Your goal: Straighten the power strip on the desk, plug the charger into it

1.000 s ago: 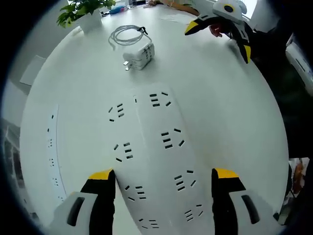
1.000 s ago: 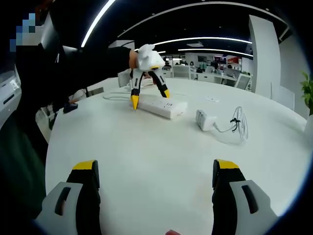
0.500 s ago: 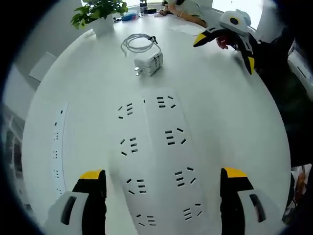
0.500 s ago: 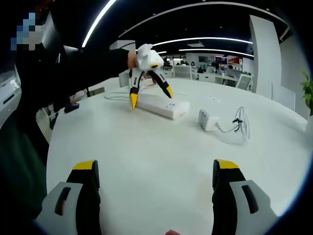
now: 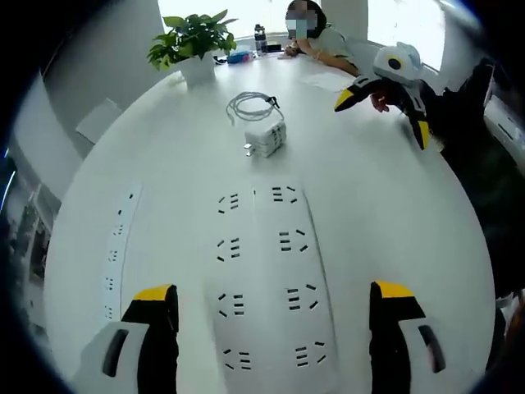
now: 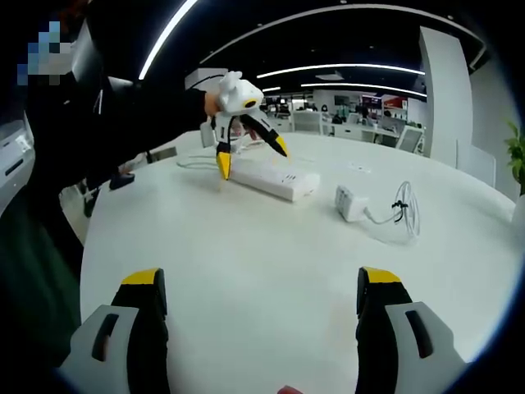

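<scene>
Power strip, long white plastic (image 5: 267, 279), lies straight on round white desk (image 5: 385, 213) beneath my left gripper (image 5: 267, 328), jaws spread, not touching. White cube charger with coiled cable (image 5: 267, 139) beyond, unplugged. My right gripper (image 6: 262, 328) spread, empty, hovering. Plugging judged still left.

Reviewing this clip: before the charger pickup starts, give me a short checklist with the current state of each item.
1. Left tool clear of the power strip: ok, it hangs open above the strip, gripping nothing.
2. Right tool free to grasp: ok, open and empty over bare desk.
3. Charger reachable: ok, it lies alone on the desk beyond the strip's far end, nothing on it.
4. Charger cable out of the way: ok, coiled behind the charger, away from the strip.
5. Strip sockets free: ok, every socket that shows is unoccupied.
6. Strip straight on the desk: cannot tell, the fisheye bends its edges.
</scene>
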Demonstrator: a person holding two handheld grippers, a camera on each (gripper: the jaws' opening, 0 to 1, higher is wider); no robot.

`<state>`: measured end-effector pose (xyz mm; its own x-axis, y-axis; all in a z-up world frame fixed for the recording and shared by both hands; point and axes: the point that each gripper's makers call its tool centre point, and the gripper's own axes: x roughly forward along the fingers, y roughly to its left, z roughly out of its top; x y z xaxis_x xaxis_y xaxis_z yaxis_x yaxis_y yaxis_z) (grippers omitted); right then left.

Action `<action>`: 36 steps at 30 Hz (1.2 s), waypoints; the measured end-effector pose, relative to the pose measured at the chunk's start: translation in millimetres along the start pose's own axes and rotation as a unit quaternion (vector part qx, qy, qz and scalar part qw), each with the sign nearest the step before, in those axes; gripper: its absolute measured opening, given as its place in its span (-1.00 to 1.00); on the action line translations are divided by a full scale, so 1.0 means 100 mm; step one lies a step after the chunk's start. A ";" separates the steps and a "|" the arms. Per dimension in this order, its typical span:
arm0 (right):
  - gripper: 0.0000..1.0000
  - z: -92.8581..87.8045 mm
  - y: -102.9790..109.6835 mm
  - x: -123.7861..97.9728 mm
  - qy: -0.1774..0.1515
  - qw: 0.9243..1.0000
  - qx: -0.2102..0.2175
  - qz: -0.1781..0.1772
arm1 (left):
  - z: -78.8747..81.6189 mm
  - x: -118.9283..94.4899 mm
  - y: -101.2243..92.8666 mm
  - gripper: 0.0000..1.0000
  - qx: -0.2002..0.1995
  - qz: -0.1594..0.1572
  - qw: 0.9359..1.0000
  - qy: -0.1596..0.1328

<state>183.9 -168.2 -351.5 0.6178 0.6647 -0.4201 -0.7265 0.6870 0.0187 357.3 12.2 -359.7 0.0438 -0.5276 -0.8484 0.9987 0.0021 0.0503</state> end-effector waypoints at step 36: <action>0.94 0.08 0.08 0.01 -0.008 1.000 -0.011 0.007 | -0.28 -0.64 -0.51 0.99 -0.109 0.132 0.956 -0.239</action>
<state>180.9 -159.2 -344.3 0.6124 0.6787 -0.4053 -0.7413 0.6712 0.0040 304.7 69.7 -322.5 0.3301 -0.8125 -0.4804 0.9383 0.3378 0.0735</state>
